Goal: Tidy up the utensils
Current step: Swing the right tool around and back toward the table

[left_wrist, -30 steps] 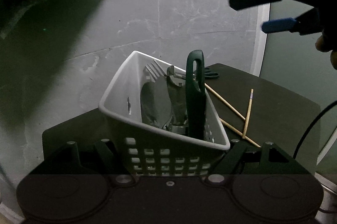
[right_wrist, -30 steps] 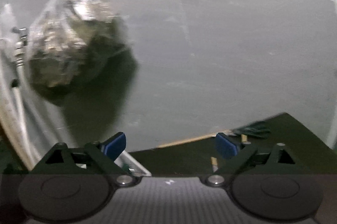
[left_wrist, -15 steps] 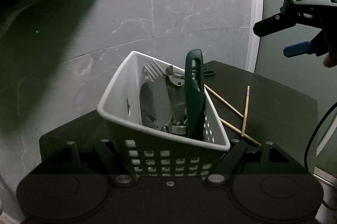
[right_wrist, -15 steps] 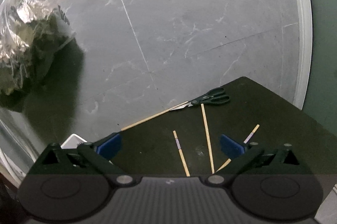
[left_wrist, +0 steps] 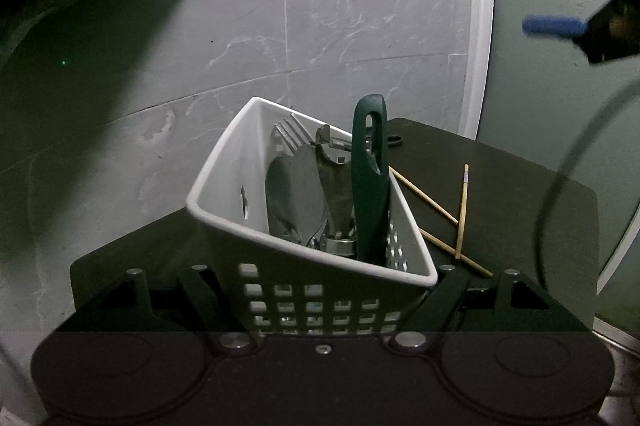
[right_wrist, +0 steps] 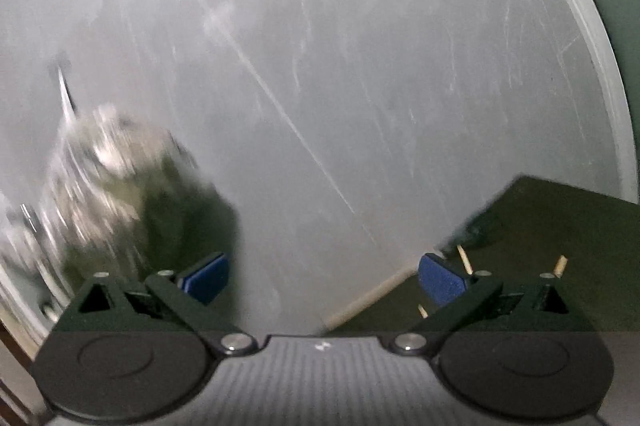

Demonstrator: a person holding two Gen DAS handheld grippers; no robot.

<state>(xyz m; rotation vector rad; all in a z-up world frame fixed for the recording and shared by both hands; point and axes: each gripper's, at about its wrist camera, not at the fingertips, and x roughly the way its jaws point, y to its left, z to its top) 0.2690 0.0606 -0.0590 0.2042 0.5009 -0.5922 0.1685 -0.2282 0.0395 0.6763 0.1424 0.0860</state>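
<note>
My left jaws [left_wrist: 324, 300] are clamped on the white utensil caddy [left_wrist: 256, 194], which stands on the dark desk [left_wrist: 520, 186] holding a fork [left_wrist: 291, 134], a spoon [left_wrist: 294, 194] and a green-handled tool [left_wrist: 370, 178]. My right jaws [right_wrist: 322, 280] are spread wide and empty, raised over the desk's edge. Chopsticks [left_wrist: 463, 210] lie on the desk just right of the caddy.

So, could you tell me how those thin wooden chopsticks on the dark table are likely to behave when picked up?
The chopsticks look thin and light, so probably stiff but easy to flick away. They lie crossed on the flat table, so lifting one may drag another. Being slender, they could roll or slip between the right gripper pads.
</note>
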